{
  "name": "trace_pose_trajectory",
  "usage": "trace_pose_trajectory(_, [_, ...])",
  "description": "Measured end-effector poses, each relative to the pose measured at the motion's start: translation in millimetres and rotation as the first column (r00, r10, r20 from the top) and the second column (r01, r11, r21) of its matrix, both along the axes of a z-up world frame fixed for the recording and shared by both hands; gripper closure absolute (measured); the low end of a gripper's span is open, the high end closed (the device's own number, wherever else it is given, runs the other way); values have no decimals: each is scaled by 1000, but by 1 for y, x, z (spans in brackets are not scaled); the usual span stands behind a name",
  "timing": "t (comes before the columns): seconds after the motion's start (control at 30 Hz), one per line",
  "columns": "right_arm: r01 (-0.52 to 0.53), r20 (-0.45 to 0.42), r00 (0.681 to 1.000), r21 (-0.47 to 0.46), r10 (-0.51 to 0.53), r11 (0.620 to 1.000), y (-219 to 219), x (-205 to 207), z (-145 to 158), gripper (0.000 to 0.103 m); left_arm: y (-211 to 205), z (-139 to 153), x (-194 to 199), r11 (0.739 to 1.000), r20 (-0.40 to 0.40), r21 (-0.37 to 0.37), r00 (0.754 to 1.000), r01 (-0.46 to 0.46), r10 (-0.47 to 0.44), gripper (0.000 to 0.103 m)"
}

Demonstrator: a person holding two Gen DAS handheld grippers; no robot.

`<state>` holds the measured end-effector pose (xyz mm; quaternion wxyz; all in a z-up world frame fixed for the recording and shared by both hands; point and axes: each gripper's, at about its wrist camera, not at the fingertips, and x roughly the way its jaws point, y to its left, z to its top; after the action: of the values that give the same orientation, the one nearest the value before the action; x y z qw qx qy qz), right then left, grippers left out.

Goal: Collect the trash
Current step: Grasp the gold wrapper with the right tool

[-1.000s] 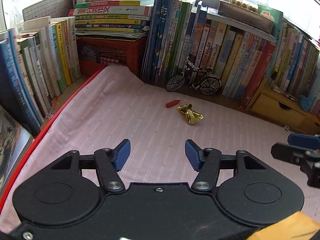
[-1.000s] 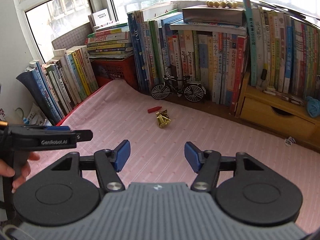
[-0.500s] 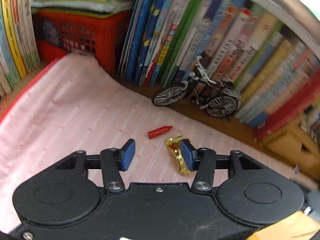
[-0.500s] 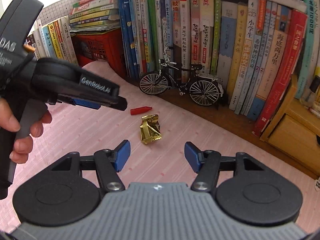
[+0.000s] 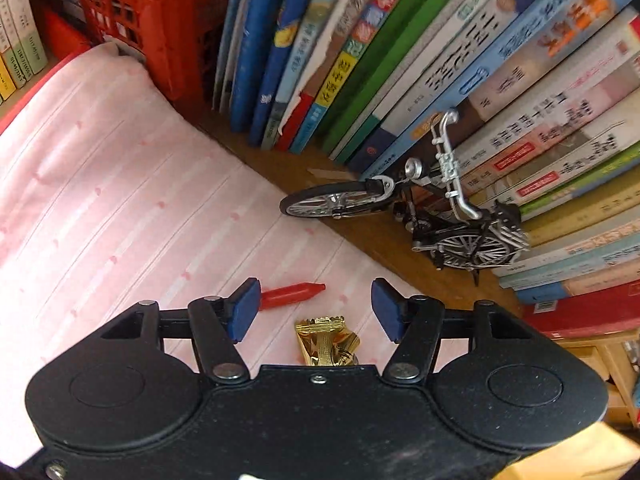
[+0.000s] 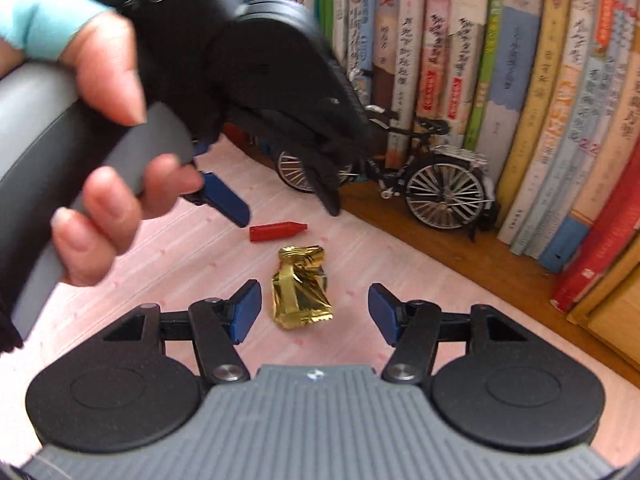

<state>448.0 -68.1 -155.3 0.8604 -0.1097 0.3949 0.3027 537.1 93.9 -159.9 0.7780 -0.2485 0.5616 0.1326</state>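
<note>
Between the parted, empty fingers of both the opening left gripper (image 5: pixel 313 308) and the closing right gripper (image 6: pixel 314 306) lies the untouched gold wrapper (image 6: pixel 301 288), a red cap (image 6: pixel 278 231) just beyond.

We see both views lit by soft, even daylight, with no hard shadows on the pink cloth (image 5: pixel 120 200). In the left wrist view the book spines (image 5: pixel 500 80) smear with motion blur, and the fisheye bends them outward toward the corners. In the right wrist view the hand (image 6: pixel 100 168) and the left claw (image 6: pixel 280 208) it holds loom large, dark and out of focus. The gold wrapper (image 6: pixel 300 292) throws bright glints there and stays fairly sharp, as does the toy bicycle (image 6: pixel 440 184).
</note>
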Motion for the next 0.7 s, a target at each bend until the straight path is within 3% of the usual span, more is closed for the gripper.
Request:
trace_pose_trajectory(0.17, [-8,-44,999,-4,7,1000,7,8,-10,49,-13,-7,7,997,-48,66,998,32,-29,52])
trace_pose_trajectory(0.27, [-3,-67,998,8,4,1000,8,8,-13,64,-5,-6,2,999,-56,35,998,-40,42,48])
trace_pose_trajectory(0.37, [16,-77,997,35,-13,999,3,6,-13,66,0,-5,-1,990,-60,24,988,-140,141,37])
trace_pose_trajectory(0.47, [27,-55,998,50,-24,998,-3,2,-9,66,5,-5,-3,978,-25,-43,978,-206,205,38])
trace_pose_trajectory(0.53, [38,-52,998,66,-35,997,-7,2,-6,66,5,-5,-3,976,2,-43,976,-215,216,51])
trace_pose_trajectory(0.6, [39,-46,998,69,-36,997,-9,1,-4,66,1,-6,0,985,1,-10,985,-170,170,84])
trace_pose_trajectory(0.7, [13,-25,1000,44,-12,999,-9,-4,-3,66,-10,-7,0,995,13,26,996,-93,93,89])
